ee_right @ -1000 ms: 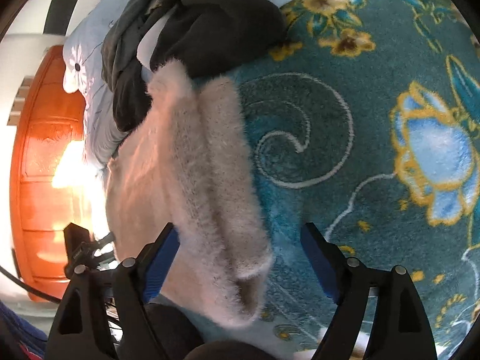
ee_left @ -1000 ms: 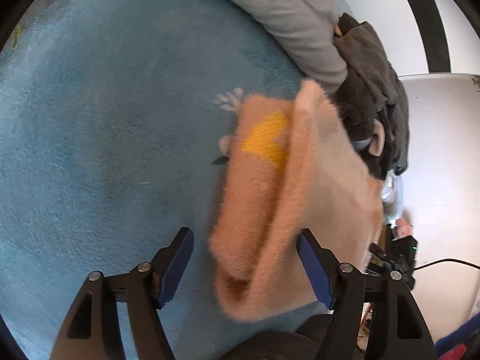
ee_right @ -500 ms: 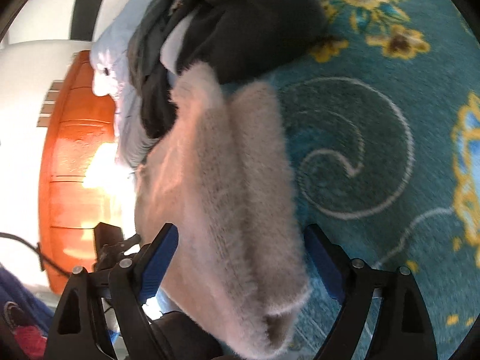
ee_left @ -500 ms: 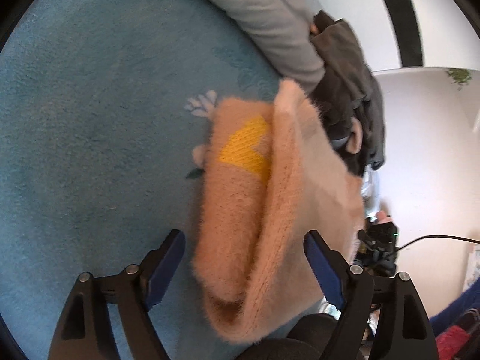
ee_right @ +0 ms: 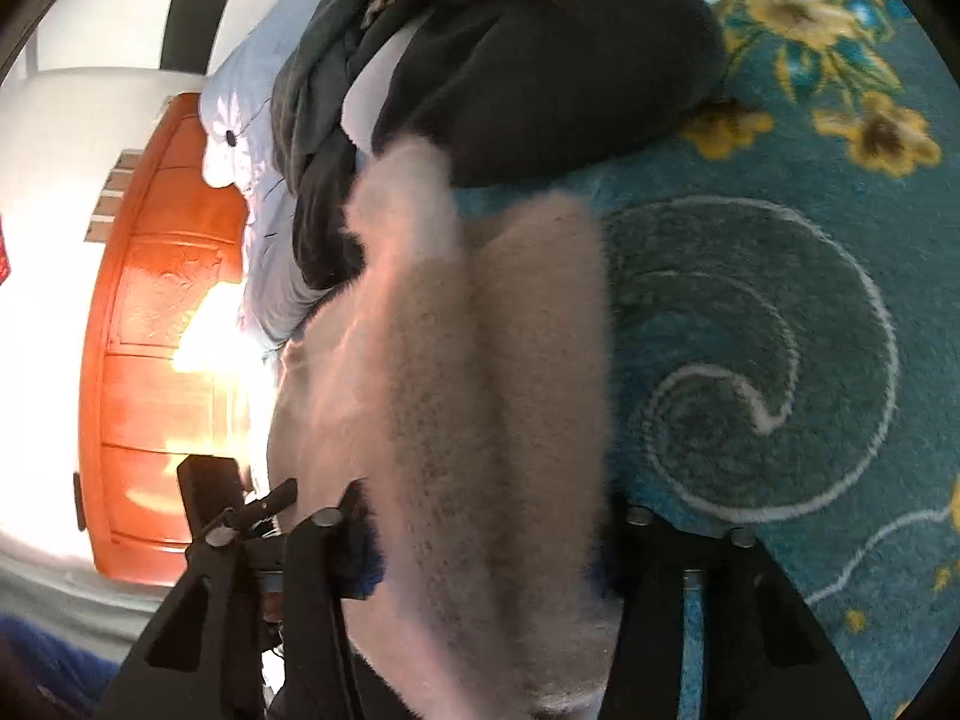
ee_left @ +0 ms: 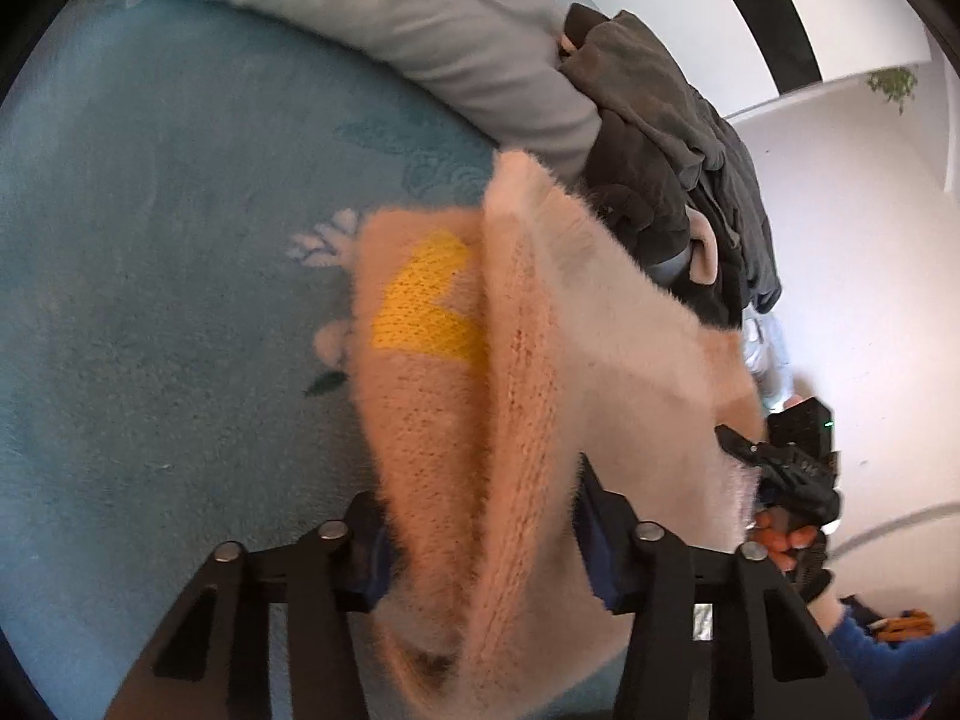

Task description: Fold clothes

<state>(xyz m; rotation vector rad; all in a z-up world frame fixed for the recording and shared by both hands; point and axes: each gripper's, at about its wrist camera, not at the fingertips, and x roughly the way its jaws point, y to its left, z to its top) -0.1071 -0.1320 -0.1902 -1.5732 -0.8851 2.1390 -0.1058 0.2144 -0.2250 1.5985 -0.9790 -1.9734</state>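
Observation:
A fuzzy peach sweater (ee_left: 498, 396) with a yellow knitted patch (ee_left: 429, 306) lies bunched in thick folds on a teal blanket (ee_left: 150, 276). My left gripper (ee_left: 480, 546) is shut on the sweater's near edge, with the folds squeezed between both blue-padded fingers. In the right wrist view the same sweater (ee_right: 480, 396) looks pale pink, and my right gripper (ee_right: 486, 552) is shut on its other end. The other gripper shows at the right edge of the left wrist view (ee_left: 792, 474).
A pile of dark grey and black clothes (ee_left: 672, 156) lies beyond the sweater, next to a light grey pillow (ee_left: 432, 36). The blanket has swirl and flower patterns (ee_right: 768, 372). An orange wooden headboard (ee_right: 156, 330) and white wall stand off the bed's edge.
Both grippers, open around the sweater's folds a second ago, have moved in and closed on them. The sweater now fills the space between each pair of fingers.

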